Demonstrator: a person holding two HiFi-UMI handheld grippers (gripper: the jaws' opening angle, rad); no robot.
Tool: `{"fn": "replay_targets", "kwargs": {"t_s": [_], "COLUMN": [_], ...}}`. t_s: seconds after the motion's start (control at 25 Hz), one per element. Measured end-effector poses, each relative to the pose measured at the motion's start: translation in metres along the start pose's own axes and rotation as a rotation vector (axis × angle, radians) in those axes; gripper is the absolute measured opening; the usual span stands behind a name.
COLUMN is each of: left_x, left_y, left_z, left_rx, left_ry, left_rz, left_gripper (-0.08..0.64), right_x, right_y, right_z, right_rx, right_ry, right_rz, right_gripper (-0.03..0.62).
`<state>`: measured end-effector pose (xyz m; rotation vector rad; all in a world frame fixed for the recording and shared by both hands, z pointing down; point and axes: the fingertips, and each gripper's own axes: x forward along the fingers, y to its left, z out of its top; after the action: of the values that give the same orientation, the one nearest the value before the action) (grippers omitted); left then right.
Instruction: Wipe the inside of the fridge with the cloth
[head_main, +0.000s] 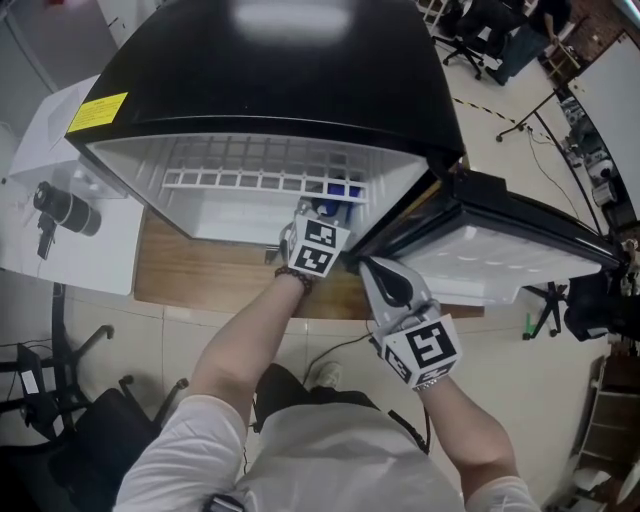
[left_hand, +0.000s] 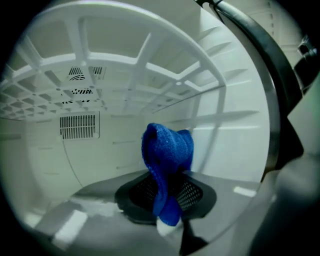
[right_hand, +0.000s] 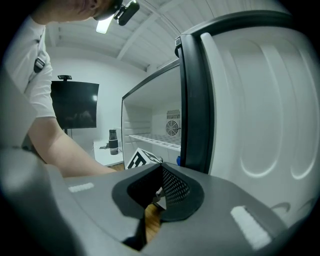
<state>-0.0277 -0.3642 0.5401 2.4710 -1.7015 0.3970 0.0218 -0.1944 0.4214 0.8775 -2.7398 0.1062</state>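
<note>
The black mini fridge (head_main: 280, 90) stands open, its white inside (left_hand: 45, 165) crossed by a white wire shelf (head_main: 250, 180). My left gripper (head_main: 305, 215) reaches into the fridge under that shelf. It is shut on a blue cloth (left_hand: 167, 160), which stands bunched up above the jaw tips (left_hand: 167, 200) in front of the right inner wall. A bit of the cloth (head_main: 343, 189) shows in the head view too. My right gripper (head_main: 392, 285) is shut and empty, held outside by the edge of the open door (head_main: 500, 250); its jaws (right_hand: 157, 192) point past the door's seal (right_hand: 192, 100).
The fridge sits on a wooden board (head_main: 220, 275). A white side table (head_main: 40, 150) at the left carries a black flask (head_main: 62, 208). Vent grilles (left_hand: 80, 125) mark the fridge's back wall. Office chairs (head_main: 470, 45) and a stand (head_main: 530, 115) are on the floor to the right.
</note>
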Motion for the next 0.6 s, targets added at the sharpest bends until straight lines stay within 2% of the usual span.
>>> {"fn": "replay_targets", "kwargs": {"t_s": [0.6], "left_x": [0.04], "left_y": [0.029], "left_z": [0.002], "left_rx": [-0.038], "left_ry": [-0.043], "left_rz": [0.051], "left_gripper": [0.061], "right_x": [0.001], "right_y": [0.004], "right_z": [0.004], "right_rx": [0.016], "right_ry": [-0.019], "right_rz": [0.028], "right_gripper": [0.002]}}
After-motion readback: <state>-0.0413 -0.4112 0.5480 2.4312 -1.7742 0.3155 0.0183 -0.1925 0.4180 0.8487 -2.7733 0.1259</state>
